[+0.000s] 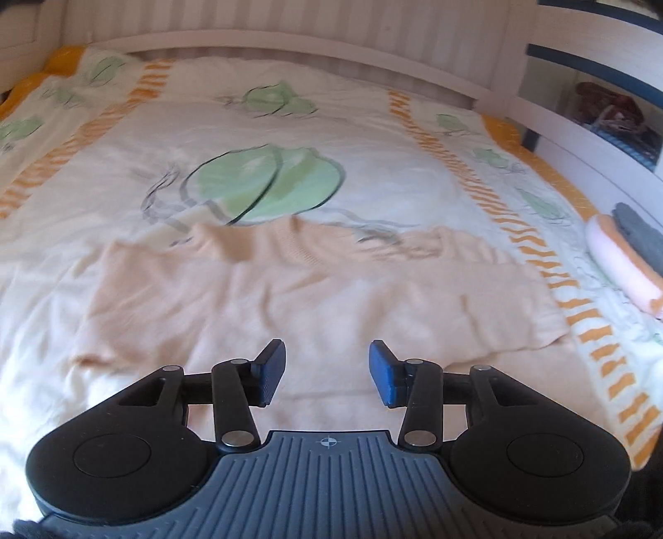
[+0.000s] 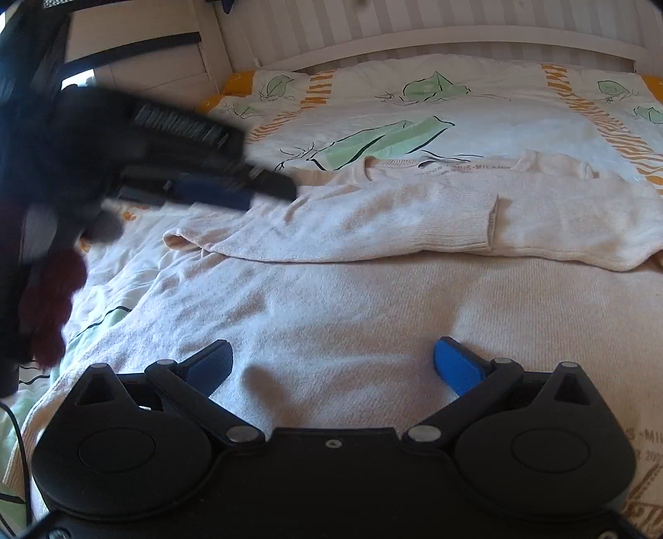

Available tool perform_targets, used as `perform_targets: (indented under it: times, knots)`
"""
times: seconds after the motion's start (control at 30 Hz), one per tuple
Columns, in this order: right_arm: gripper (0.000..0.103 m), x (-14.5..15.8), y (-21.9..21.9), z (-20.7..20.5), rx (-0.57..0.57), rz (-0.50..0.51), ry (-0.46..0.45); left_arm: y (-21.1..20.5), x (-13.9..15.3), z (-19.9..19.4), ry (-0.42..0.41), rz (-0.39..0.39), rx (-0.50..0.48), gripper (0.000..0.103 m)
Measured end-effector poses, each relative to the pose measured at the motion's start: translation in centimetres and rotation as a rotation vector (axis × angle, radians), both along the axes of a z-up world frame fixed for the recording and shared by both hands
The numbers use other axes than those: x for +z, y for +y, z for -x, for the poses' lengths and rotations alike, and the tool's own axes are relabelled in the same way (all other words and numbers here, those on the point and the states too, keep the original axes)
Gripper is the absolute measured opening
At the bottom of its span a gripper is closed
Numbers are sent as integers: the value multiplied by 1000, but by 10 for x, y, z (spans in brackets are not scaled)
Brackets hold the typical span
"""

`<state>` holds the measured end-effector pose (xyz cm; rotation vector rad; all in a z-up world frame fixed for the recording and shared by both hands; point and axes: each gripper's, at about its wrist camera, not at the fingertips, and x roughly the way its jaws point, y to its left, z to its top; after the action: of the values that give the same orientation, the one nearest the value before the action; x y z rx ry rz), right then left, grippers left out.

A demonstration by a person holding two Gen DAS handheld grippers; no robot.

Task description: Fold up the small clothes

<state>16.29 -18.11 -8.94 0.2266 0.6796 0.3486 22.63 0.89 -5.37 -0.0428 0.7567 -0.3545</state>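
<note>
A pale peach knit sweater point(image 1: 310, 298) lies spread flat on the bed, its collar toward the headboard. In the right wrist view one sleeve point(image 2: 373, 219) is folded across the sweater's body point(image 2: 331, 298), its cuff near the middle. My left gripper point(image 1: 327, 369) hovers over the sweater's near part, open, with nothing between its blue pads. It also shows blurred at the left of the right wrist view point(image 2: 265, 188), above the sweater's left shoulder. My right gripper point(image 2: 331, 365) stands open and wide over the sweater's lower body, holding nothing.
The bedspread point(image 1: 257, 124) is white with green leaves and orange stripes. A stack of folded clothes point(image 1: 625, 248) lies at the bed's right edge, below a wall shelf point(image 1: 609, 112). A dark red sleeve point(image 2: 49, 307) hangs at the left. The headboard point(image 2: 435, 37) closes the far side.
</note>
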Motion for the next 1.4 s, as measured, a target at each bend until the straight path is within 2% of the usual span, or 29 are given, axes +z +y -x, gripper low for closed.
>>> perform_targets:
  times: [0.2,0.3,0.4,0.53,0.63,0.77,0.87,1.0,1.1,1.17,1.23,1.4]
  knots:
    - [103,4,-10,-4,26,-49,24,38,-26,2,97,41,88,43]
    - [103,11,-13,-6,52,-30,38,52,-33,4,83,52,125,43]
    - [103,24,-23,-8,25,-17,3,65,-37,4,73,79,155,43]
    - [103,41,-48,-26,-53,-86,-25,68,-42,2,57,81,155,43]
    - [102,44,-66,-57,-97,-131,21,64,-47,4,35,55,144,44]
    - [84,38,-76,-89,-114,-144,79,67,-52,8,13,85,148,44]
    - [83,30,-77,-104,-138,-132,135,71,-55,12,-3,119,157,44]
    - [80,19,-73,-110,-147,-130,176,69,-54,13,-14,104,158,44]
    - [53,19,-67,-113,-131,-118,183,66,-54,13,-20,89,158,44]
    - [19,20,-63,-117,-112,-121,200,65,-53,13,-19,79,157,44]
    - [16,28,-60,-119,-86,-143,189,65,-50,12,-16,75,156,44]
    - [14,87,-56,-119,-13,-159,42,64,-40,7,-12,63,163,44]
